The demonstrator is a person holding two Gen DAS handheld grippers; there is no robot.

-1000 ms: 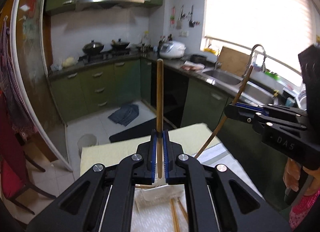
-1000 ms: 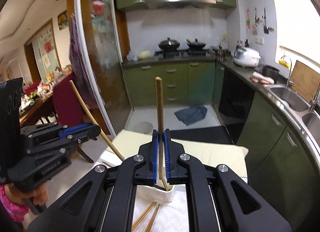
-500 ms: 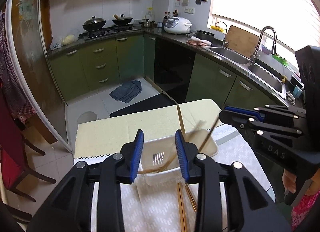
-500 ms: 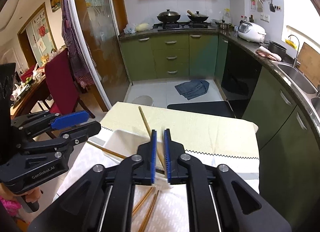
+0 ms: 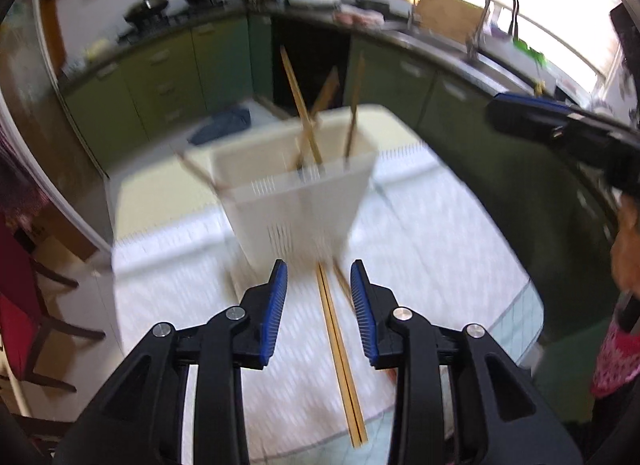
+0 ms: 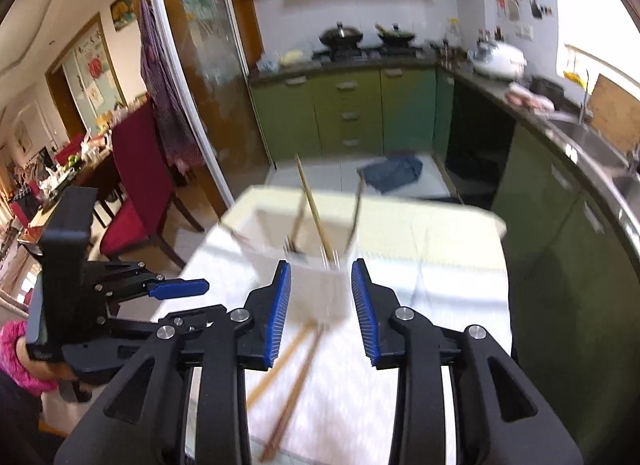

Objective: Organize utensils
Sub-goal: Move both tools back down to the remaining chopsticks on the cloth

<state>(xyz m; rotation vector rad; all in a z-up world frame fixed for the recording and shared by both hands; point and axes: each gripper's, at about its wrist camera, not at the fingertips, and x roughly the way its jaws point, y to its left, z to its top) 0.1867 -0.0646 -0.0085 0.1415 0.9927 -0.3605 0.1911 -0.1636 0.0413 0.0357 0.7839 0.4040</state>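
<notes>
two grippers, both spread wide, nothing held: left gripper (image 5: 319,275), right gripper (image 6: 321,275). white holder (image 5: 298,205) just beyond fingertips on table (image 5: 440,249), chopsticks (image 5: 298,105) leaning inside. loose pair (image 5: 340,349) on cloth below left gripper.

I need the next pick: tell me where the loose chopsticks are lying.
The loose chopsticks lie on the white cloth, just in front of the white utensil holder, between the open left gripper's fingers in the left wrist view.
</notes>
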